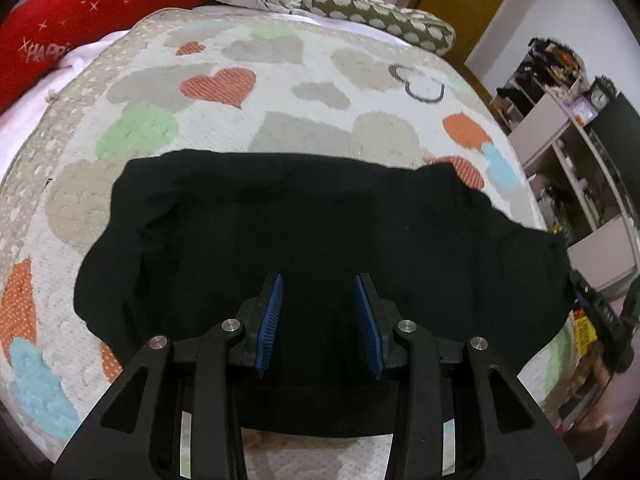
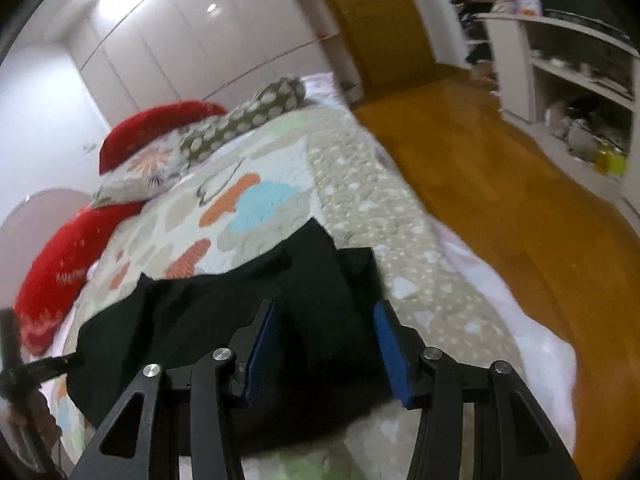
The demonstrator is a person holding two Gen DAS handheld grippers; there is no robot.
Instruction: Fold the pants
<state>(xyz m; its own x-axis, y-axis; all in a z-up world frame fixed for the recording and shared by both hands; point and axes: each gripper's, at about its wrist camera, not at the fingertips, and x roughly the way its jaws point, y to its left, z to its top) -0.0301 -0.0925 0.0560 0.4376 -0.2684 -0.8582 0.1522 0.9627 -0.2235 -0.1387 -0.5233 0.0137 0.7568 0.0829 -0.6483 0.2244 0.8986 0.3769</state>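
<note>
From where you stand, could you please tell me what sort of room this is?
Most likely a bedroom in a home. The black pants lie on a bed with a heart-patterned bedspread, pillows are piled at its far end, and tall white wardrobe doors line the wall beyond.

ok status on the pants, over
Left gripper and right gripper jaws open, nothing held. Black fabric pants lie partly folded on heart-patterned bedspread. Nothing in the way.
</note>
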